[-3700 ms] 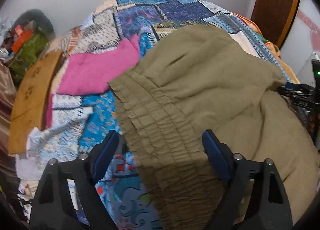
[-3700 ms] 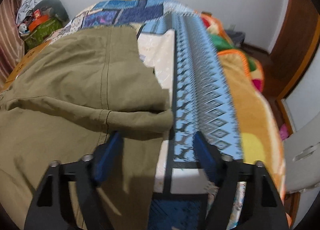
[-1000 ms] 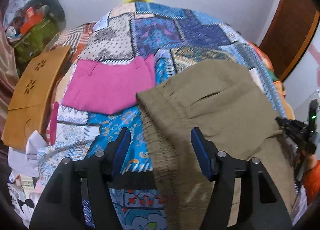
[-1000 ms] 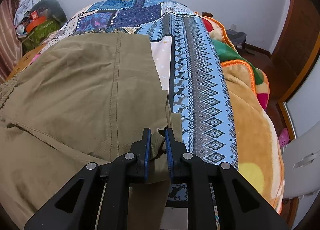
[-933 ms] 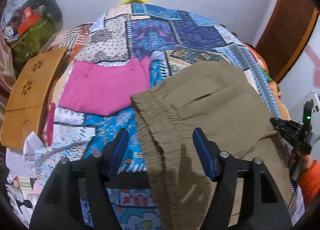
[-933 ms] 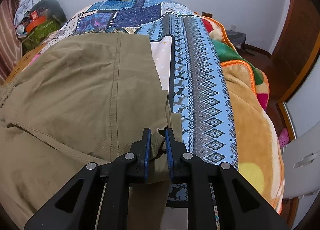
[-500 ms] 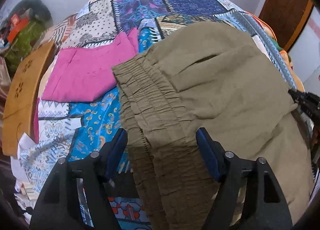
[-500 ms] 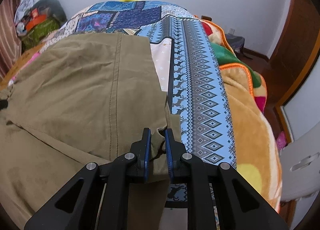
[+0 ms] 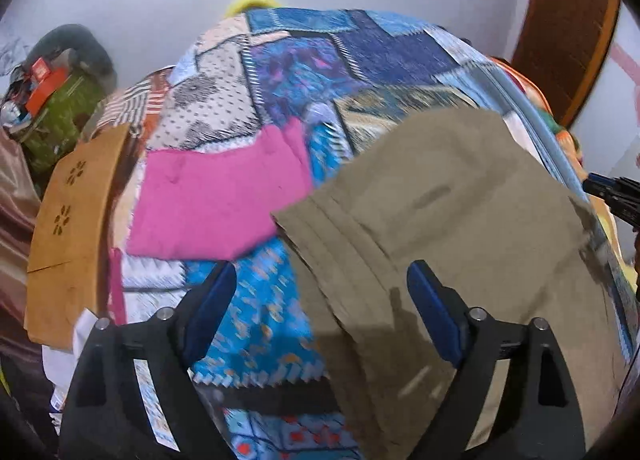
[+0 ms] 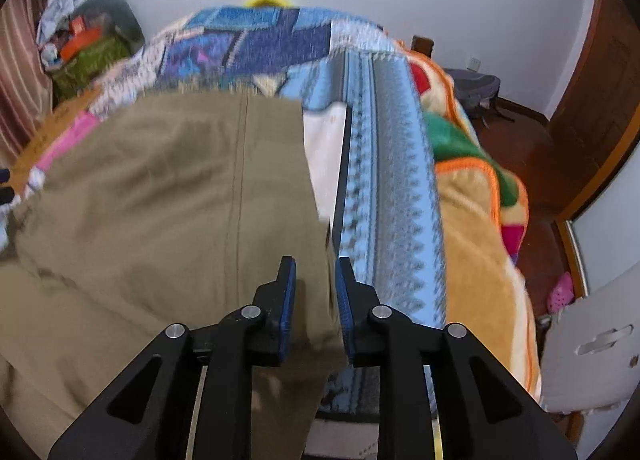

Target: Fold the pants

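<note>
Lying spread on the bed's patchwork quilt (image 9: 304, 60), one pair of olive pants (image 9: 460, 220) occupies the right half of the left wrist view, its gathered waistband edge (image 9: 320, 244) running diagonally toward the camera. The left claw (image 9: 320, 300) stands wide open above that waistband, one blue pad over the quilt and the other over the fabric, gripping nothing; the placement suggests it is lining up to take the band. The right claw (image 10: 315, 300) has its fingers drawn close together with a narrow gap, straddling the cloth's right edge; motion blur prevents telling whether the fabric is pinched or merely lies between the pads. Holding both ends in this way would let the garment be lifted and doubled over evenly.

Count: one pair of pants; two claws; one pink cloth (image 9: 216, 200) lying flat just beside the waistband; one wooden panel (image 9: 76, 220) at the bed's left side; one orange blanket (image 10: 480, 220) on the right.
</note>
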The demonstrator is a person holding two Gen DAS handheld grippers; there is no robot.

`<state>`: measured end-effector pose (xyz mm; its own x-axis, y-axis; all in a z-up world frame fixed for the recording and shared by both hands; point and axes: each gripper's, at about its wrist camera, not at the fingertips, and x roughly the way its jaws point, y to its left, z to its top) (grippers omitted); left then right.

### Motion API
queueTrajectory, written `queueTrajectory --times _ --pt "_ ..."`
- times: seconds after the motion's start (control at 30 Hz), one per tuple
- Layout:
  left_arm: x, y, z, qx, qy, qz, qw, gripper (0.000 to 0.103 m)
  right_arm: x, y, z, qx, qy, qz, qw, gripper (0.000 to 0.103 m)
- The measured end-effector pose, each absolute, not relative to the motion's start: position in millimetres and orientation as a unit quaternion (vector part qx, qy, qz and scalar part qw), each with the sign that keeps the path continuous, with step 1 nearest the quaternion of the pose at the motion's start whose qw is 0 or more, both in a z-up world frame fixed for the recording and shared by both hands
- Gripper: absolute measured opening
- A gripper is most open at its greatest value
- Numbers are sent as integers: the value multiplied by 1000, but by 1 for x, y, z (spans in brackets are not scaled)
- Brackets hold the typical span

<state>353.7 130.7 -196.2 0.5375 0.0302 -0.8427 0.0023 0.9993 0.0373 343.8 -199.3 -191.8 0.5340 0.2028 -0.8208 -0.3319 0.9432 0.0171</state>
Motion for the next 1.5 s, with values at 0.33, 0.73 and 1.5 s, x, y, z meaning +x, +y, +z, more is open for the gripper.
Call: queueTrajectory --times 0.33,0.73,1.5 --pt "413 161 -234 -32 510 22 860 88 406 -166 -179 -75 417 168 890 41" --pt "446 171 -277 -76 540 -19 838 88 485 -128 -225 -75 449 185 871 41" --pt "428 159 -178 -2 426 19 905 50 475 -126 -149 -59 360 154 918 9"
